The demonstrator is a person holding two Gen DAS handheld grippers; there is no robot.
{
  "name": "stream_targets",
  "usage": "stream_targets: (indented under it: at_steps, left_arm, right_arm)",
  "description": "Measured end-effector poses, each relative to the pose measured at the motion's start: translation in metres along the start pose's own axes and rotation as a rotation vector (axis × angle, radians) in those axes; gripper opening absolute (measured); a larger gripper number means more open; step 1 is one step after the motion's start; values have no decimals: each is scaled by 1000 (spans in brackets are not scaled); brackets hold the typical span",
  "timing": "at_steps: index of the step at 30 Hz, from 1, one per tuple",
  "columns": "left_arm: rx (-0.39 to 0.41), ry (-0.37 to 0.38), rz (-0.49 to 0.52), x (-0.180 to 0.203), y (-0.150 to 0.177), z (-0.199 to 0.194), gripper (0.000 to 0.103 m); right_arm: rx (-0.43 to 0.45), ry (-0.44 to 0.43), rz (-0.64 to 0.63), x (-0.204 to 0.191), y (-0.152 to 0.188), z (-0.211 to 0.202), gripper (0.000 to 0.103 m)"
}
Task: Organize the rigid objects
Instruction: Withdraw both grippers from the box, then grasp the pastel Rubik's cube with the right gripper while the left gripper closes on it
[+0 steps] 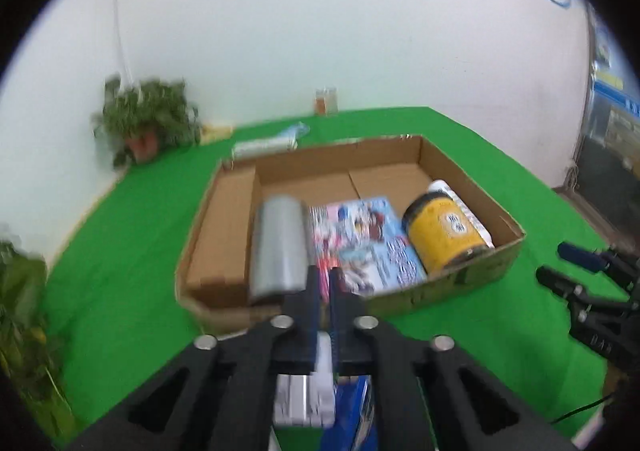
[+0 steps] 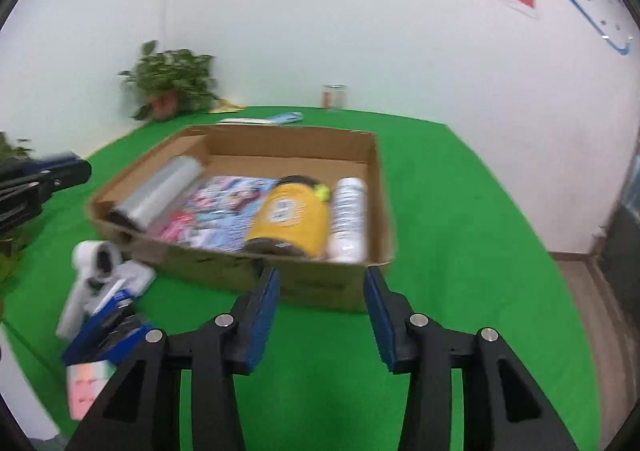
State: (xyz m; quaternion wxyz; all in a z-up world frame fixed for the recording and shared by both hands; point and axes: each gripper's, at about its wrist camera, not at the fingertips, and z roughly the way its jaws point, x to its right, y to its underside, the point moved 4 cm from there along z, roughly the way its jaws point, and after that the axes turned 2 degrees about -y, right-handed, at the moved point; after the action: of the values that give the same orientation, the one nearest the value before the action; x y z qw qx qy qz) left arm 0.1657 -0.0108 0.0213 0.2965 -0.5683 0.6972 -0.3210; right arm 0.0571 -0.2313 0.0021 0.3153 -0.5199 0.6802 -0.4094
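Observation:
A shallow cardboard box (image 1: 472, 279) lies on the green cloth. It holds a silver cylinder (image 1: 280, 247), a colourful flat package (image 1: 368, 239), a yellow jar (image 1: 444, 235) on its side and a white bottle (image 1: 460, 203). My left gripper (image 1: 325, 275) hovers over the box's near edge, shut with nothing between its pads. My right gripper (image 2: 322, 311) stands open and empty just short of the box's front wall (image 2: 312, 279). In that view the jar (image 2: 292, 215) and the bottle (image 2: 348, 215) lie side by side. Each gripper shows at the edge of the other's view: right gripper (image 1: 560, 263), left gripper (image 2: 80, 171).
Loose things lie on the cloth left of the box: a white plastic item (image 2: 96, 263), a blue box (image 2: 108, 331) and a pale pink cube (image 2: 86, 387). Potted plants (image 2: 172, 79) and a glass jar (image 2: 334, 97) stand by the white wall. The table drops off at the right (image 2: 568, 271).

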Motion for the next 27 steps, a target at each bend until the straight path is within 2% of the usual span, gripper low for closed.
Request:
stream_targets:
  at_steps: [1, 2, 3, 4, 5, 8, 10, 14, 17, 19, 24, 27]
  left_arm:
    - [1, 11, -58, -14, 6, -4, 6]
    - [14, 28, -97, -23, 8, -8, 16]
    - [14, 33, -143, -35, 12, -11, 32]
    - [-14, 25, -182, -46, 16, -12, 82]
    - [-44, 3, -213, -55, 22, -14, 101]
    - [-50, -58, -272, -83, 44, -30, 102]
    - [-74, -29, -261, -92, 56, -36, 102]
    - [-133, 24, -217, -96, 81, -42, 102]
    - [-207, 95, -173, -88, 101, -30, 102]
    - [-270, 147, -183, -79, 115, -22, 102]
    - [-335, 373, -259, -52, 127, -9, 102]
    - [-387, 490, -307, -41, 129, -4, 102]
  right_arm:
    - [0, -59, -6, -12, 4, -6, 71]
    - [0, -101, -11, -21, 8, -10, 103]
    - [14, -140, -18, -31, 12, -19, 103]
    - [30, -164, -31, -40, 16, -26, 103]
    - [31, -187, -54, -54, 22, -27, 103]
    - [-18, -292, -117, -89, 42, -32, 103]
    - [-50, -376, -155, -112, 58, -39, 103]
    - [-116, -449, -228, -145, 90, -42, 102]
    - [-180, -448, -235, -159, 109, -32, 98]
    - [-217, -445, -235, -164, 116, -22, 94]
    - [-251, -470, -262, -174, 123, -8, 63]
    - [-281, -494, -284, -183, 129, 1, 60]
